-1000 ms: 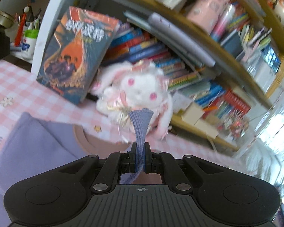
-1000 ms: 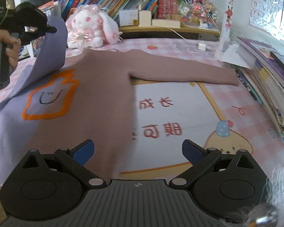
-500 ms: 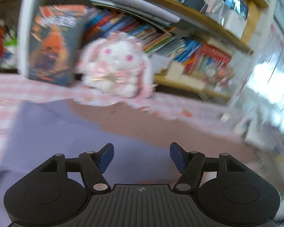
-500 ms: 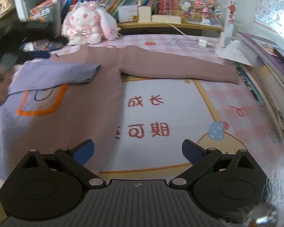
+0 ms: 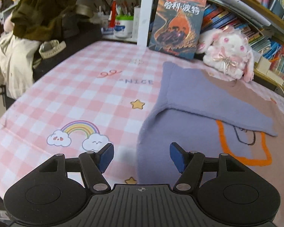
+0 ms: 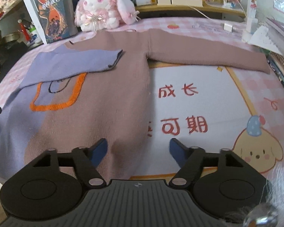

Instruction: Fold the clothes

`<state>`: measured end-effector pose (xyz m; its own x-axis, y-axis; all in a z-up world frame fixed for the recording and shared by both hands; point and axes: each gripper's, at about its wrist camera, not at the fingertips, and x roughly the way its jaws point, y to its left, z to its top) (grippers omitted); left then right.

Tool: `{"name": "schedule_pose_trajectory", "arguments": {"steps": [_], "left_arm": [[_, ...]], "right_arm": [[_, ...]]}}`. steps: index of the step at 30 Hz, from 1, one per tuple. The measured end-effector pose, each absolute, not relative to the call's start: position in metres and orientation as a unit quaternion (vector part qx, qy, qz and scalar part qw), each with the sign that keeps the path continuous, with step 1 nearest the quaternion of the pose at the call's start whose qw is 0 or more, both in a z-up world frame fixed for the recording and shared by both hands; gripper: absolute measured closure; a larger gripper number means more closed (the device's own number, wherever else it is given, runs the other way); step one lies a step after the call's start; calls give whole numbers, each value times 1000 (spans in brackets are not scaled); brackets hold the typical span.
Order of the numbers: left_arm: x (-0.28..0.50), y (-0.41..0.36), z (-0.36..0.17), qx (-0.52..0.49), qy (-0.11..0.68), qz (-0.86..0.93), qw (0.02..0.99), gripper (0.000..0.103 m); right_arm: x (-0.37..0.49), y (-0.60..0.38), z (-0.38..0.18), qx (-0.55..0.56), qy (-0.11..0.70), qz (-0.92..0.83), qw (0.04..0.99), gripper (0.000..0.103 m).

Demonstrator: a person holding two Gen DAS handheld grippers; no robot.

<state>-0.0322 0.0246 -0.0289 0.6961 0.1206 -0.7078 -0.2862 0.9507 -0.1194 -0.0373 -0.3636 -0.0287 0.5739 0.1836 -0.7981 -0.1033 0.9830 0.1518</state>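
sweater [image 6: 108,102] flat, perhaps under parted tongs [image 6: 138,148]

My desk [image 5: 81,87] wears a pink-and-white checked cloth printed with a rainbow and stars. Behind it stands a wooden bookshelf [image 6: 189,7] crammed with colourful books; a white upright post [image 5: 144,13] divides it from a cluttered pen nook.
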Motion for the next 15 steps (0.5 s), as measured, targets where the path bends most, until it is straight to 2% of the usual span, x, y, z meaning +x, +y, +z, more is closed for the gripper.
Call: {"name": "schedule_pose_trajectory", "arguments": {"steps": [2, 4, 5, 6, 7, 8, 11, 15], "left_arm": [[-28, 33, -35, -121, 383, 106, 910, 40], [-24, 37, -41, -127, 389, 91, 908, 53], [-22, 38, -44, -127, 391, 83, 908, 63], [-21, 38, -45, -126, 392, 76, 908, 80], [-20, 41, -46, -139, 393, 71, 906, 93], [-19, 45, -47, -152, 395, 65, 904, 99], [-14, 54, -45, -165, 393, 61, 903, 99], [-4, 67, -38, -148, 381, 66, 910, 99]], "right_arm": [[-40, -361, -28, 44, 457, 71, 885, 48], [-43, -356, -28, 41, 461, 64, 884, 49], [-44, -354, -28, 36, 462, 62, 884, 55], [-45, -350, -28, 34, 462, 62, 884, 60], [-46, -348, -27, 36, 463, 67, 883, 73], [-47, -345, -27, 39, 464, 70, 882, 80], [-47, -338, -27, 46, 466, 71, 881, 88], [-43, -322, -28, 46, 466, 79, 880, 89]]}}
